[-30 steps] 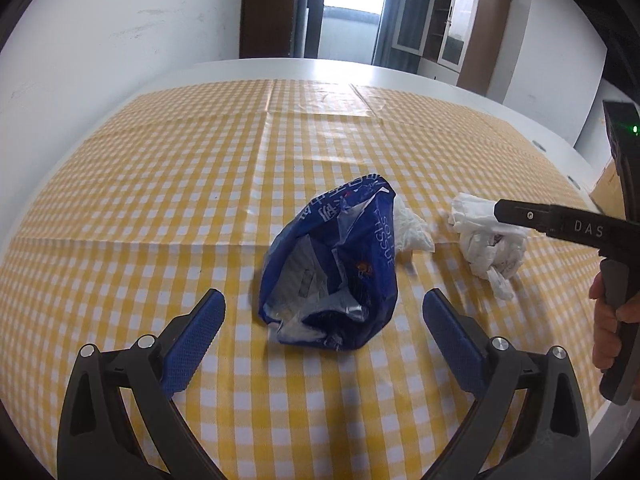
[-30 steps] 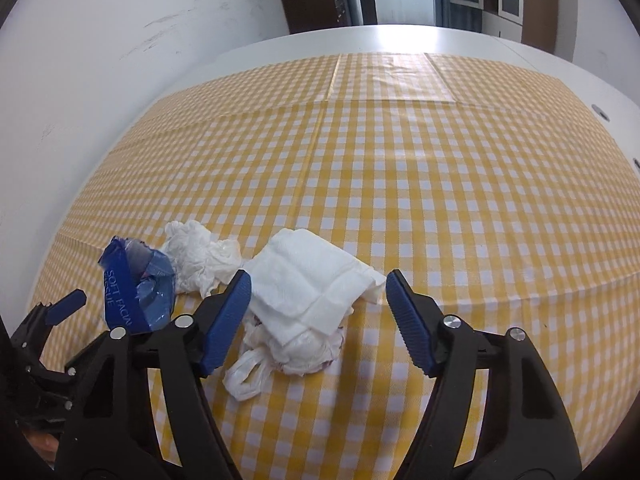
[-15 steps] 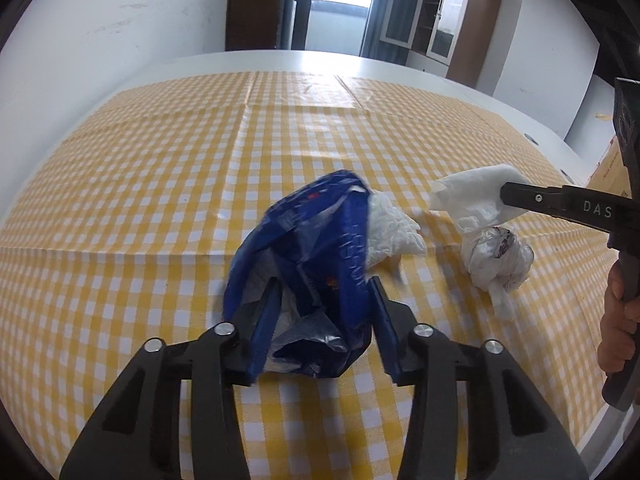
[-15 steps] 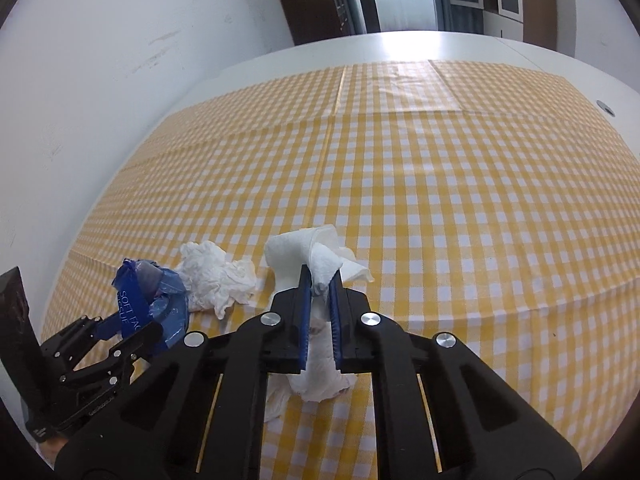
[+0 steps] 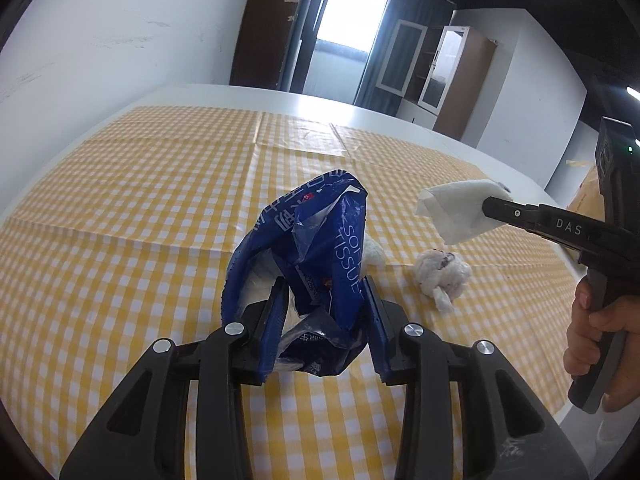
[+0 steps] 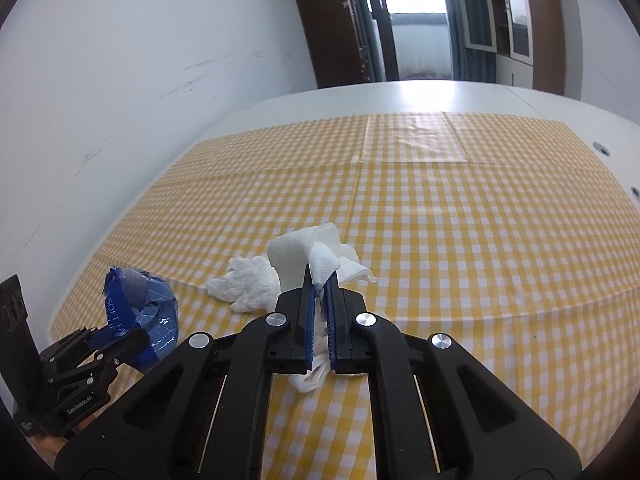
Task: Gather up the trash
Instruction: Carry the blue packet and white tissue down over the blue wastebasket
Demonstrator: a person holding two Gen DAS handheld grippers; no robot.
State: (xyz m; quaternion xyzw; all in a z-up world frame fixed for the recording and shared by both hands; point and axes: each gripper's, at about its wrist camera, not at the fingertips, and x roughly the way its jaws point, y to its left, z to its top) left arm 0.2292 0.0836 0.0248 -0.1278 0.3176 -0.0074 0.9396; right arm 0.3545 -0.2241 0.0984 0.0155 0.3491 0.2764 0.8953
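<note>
A white table (image 6: pixel 460 96) under yellow checked cloth (image 6: pixel 460 208) fills a white-walled room (doorway beyond). The left claw (image 5: pixel 325 304) is closing on the blue tissue wrapper (image 5: pixel 316 240); the right claw (image 6: pixel 319 292) pinches a white tissue (image 6: pixel 308 254) aloft.

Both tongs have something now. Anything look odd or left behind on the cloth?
Two crumpled wads are on the checked cloth: a stained wad lying below the held napkin, and a clean wad beside the blue wrapper. Nothing spilled or damaged.
</note>
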